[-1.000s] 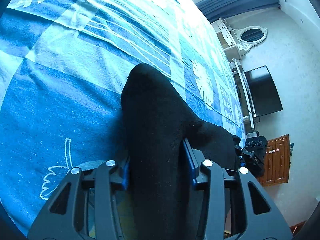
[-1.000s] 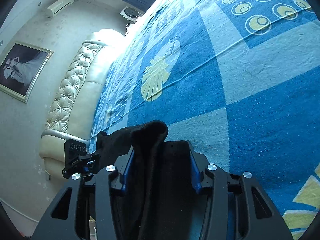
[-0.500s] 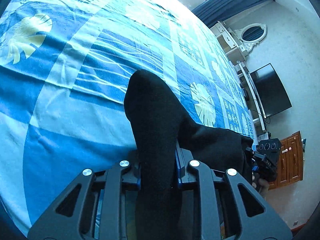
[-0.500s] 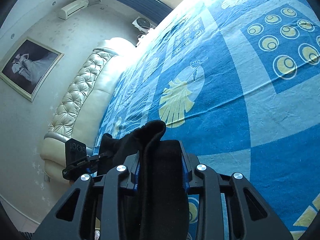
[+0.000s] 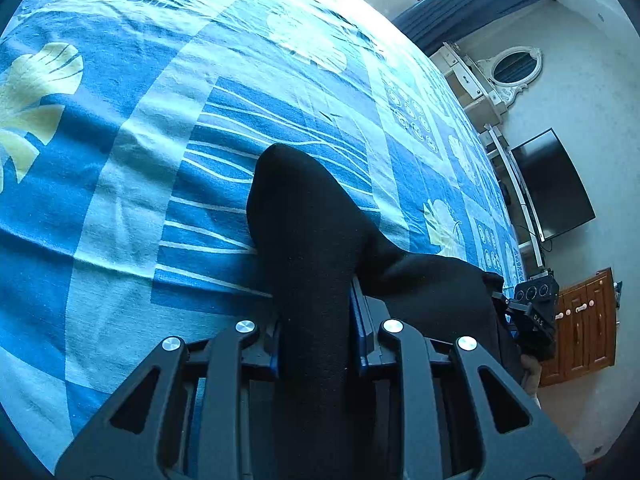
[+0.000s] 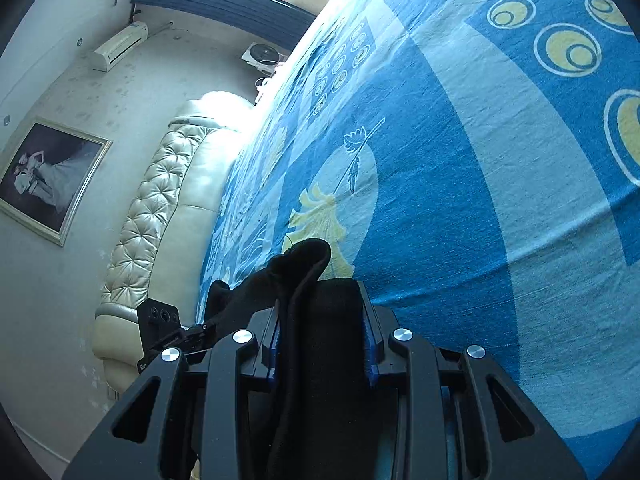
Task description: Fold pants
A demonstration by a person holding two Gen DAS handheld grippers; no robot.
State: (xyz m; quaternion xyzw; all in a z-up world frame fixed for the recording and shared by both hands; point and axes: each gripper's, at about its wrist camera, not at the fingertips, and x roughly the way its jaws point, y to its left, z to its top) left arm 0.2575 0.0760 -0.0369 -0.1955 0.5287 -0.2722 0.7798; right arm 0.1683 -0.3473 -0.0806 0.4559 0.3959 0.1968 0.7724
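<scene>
Black pants (image 5: pixel 304 220) are bunched into a thick fold that runs up between the fingers of my left gripper (image 5: pixel 316 320) and sticks out over the blue patterned bedspread (image 5: pixel 120 160). The pads press on the cloth while the jaws are opening slightly. From there the fabric stretches right toward the other gripper (image 5: pixel 536 312). In the right wrist view my right gripper (image 6: pixel 324 320) is shut on another fold of the pants (image 6: pixel 308 256), held above the bedspread (image 6: pixel 480 200). The cloth sags left to the left gripper (image 6: pixel 160 328).
The bed fills most of both views. A tufted cream headboard (image 6: pixel 152 216) and a framed picture (image 6: pixel 48 176) are on the left wall. A black TV (image 5: pixel 552 184), a wooden cabinet (image 5: pixel 580 320) and a white dresser with an oval mirror (image 5: pixel 516 68) stand past the bed's far side.
Both grippers have squeezed narrower on the black cloth than a second ago. Both have travelled across the bed, with the bedspread pattern shifting under them and the pants carried along.
</scene>
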